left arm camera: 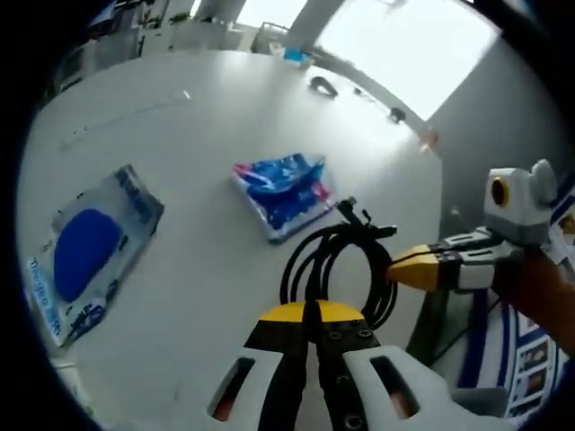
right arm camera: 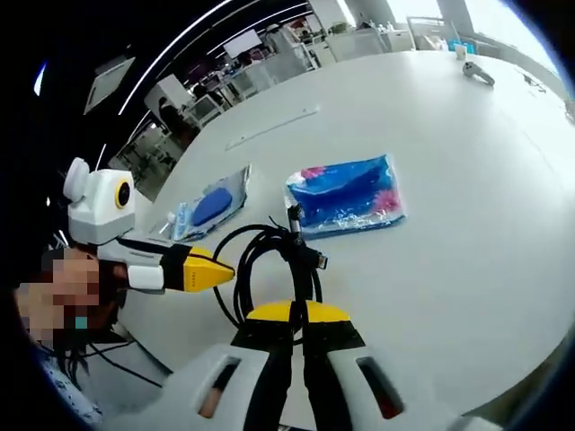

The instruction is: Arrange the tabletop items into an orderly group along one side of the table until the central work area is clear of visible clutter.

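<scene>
left gripper view: left gripper (left arm camera: 312, 312) at bottom centre, yellow tips pressed together, closed at near edge of coiled black cable (left arm camera: 346, 265); whether strand is pinched, cannot tell. right gripper (left arm camera: 415, 267) enters from right, tips together, touching coil's right side. blue patterned pack (left arm camera: 284, 192) just above coil, centre frame. clear packet with blue oval (left arm camera: 88, 251) at left, well apart. white table (left arm camera: 198, 117).

right gripper view: right gripper (right arm camera: 297, 312) bottom centre, tips together at cable (right arm camera: 269, 260). left gripper (right arm camera: 218, 271) from left beside coil. blue pack (right arm camera: 346, 196) above, packet (right arm camera: 208, 206) upper left.
</scene>
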A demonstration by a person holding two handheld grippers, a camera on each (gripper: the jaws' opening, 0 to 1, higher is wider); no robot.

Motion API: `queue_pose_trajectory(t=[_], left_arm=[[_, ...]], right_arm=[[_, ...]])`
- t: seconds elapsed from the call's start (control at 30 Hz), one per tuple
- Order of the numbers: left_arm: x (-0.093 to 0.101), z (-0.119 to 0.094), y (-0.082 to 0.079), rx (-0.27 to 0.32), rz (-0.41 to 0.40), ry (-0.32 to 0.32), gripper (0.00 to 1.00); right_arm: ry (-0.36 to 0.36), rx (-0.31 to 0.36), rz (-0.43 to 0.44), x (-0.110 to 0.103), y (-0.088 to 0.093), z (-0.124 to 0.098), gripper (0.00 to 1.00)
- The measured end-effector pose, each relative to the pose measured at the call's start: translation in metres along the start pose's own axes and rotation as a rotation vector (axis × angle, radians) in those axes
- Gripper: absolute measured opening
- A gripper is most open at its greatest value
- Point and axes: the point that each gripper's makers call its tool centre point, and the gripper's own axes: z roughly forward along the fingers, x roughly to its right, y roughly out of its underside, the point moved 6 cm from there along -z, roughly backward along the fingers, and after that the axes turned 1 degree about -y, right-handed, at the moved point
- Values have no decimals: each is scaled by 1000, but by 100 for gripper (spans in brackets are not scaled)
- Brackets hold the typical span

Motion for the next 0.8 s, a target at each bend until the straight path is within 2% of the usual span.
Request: queue_pose_trajectory(t=[0.2, 0.8], left_arm=[[-4, 11, 2, -47, -9, 1, 0], [-12, 29, 2, -85, -32, -7, 0]], right_arm=[[2, -39, 43, 7, 7, 8, 0], [29, -73, 91, 21, 14, 26, 0]])
